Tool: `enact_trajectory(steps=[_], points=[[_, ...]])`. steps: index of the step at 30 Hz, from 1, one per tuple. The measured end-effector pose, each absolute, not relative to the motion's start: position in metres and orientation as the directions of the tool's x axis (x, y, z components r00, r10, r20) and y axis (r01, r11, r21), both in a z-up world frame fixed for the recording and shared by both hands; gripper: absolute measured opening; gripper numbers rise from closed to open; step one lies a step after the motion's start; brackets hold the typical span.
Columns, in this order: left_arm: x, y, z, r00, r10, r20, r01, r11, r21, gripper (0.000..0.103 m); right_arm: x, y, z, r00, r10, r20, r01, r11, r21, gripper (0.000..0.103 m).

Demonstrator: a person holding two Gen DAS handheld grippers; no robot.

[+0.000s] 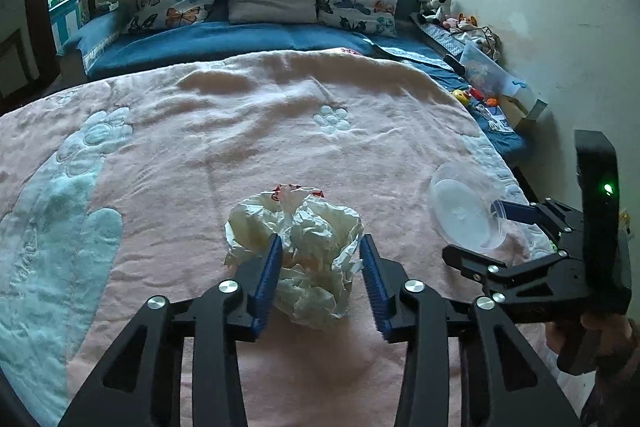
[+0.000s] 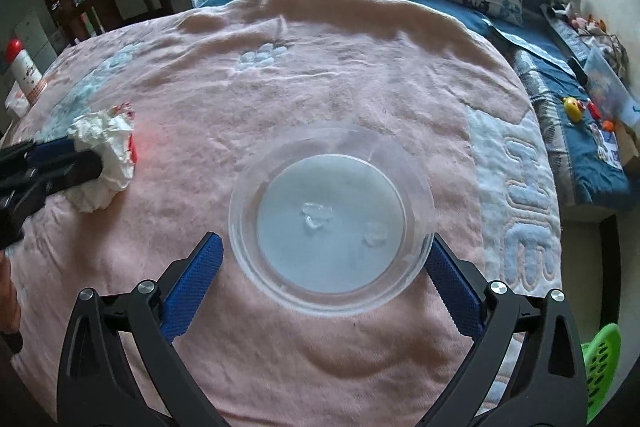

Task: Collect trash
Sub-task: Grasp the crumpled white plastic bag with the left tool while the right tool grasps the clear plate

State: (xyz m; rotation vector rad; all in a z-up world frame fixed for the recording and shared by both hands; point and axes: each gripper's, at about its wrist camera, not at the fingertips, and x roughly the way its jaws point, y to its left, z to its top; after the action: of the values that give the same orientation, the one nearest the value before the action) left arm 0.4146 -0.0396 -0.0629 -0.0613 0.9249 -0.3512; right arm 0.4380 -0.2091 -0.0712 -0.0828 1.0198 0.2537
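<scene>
Two pieces of trash lie on the pink blanket of the bed, and you have one tool at each. Your left tool is spread, with its blue fingers on both sides of the crumpled plastic bag; they seem near to it or just touching, not yet pinching. Your right tool is spread very wide around the clear plastic bowl, which lies flat on the blanket with some small clear bits inside. The right finger seems to touch the rim, the left one stays a little apart.

I think the bowl is the bigger risk. Its wall is thin and smooth, so when you squeeze it can bend, or slip out and roll toward the bed edge on the right. If it tips, the small bits may fall into the soft blanket.

For the bag, a shallow pinch may catch only a loose fold, and the rest can hang or pull free when you lift. The blanket pile could also be caught.
</scene>
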Motion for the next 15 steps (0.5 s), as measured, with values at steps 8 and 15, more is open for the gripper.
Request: enact_trajectory(steps=[8,15], points=[[0.407,-0.031,-0.058,0.584,-0.318,-0.747,0.259,0.945,-0.2,0.086,0.443,-0.217,-0.07,0.512,0.176,-0.84,-0.198,0.977,0.084,0.091],[0.42,-0.027,-0.068,0.551,-0.316,-0.772,0.23,0.947,-0.223,0.091,0.435,-0.22,-0.064,0.526,0.17,-0.833,-0.197,0.978,0.075,0.091]])
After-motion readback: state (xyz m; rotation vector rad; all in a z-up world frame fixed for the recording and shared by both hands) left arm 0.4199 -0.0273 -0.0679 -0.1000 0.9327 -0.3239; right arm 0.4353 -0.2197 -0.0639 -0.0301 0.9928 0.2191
